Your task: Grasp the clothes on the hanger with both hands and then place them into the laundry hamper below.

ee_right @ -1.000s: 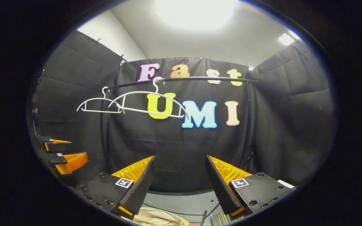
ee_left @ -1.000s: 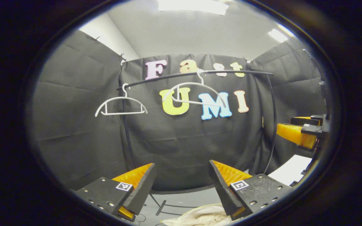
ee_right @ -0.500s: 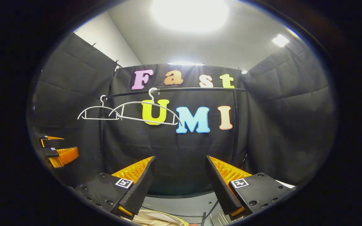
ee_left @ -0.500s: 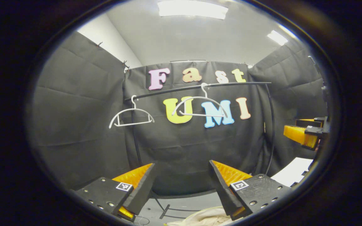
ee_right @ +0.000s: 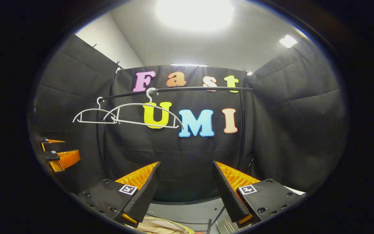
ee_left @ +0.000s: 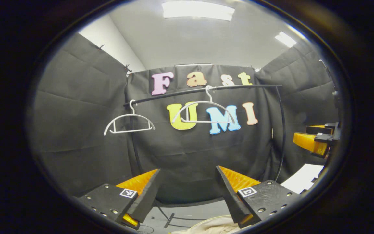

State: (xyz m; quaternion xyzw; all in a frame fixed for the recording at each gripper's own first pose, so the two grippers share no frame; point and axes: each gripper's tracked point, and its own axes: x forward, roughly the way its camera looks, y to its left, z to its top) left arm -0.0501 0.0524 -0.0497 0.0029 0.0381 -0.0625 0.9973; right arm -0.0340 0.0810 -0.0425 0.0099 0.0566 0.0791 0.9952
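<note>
A black, creased cloth wall backs the booth I am working in through the rig, under a pale ceiling with bright light panels. Across it runs a thin, dark, round rail on a bent dark upright, seen also in the right gripper view. Two bare white hangers dangle from the rail by their hooks, both slim with curved shoulders and a straight lower bar: one toward the rail's left end, one nearer its middle; in the right gripper view they overlap.

The clothes lie low at the bottom edge of both views, a cream, soft, crumpled heap, beneath the hangers and off them. A thin yellow curved rim edges the heap in the right gripper view; I cannot tell whether it is the hamper's.

My left tongs stand spread wide, wedge-shaped fingers with ribbed inner faces, holding nothing and touching nothing. My right tongs are likewise spread, empty, clear of the cloth below. Each shows small at the edge of the other's view: the right tongs, the left tongs, their fingers parted.
</note>
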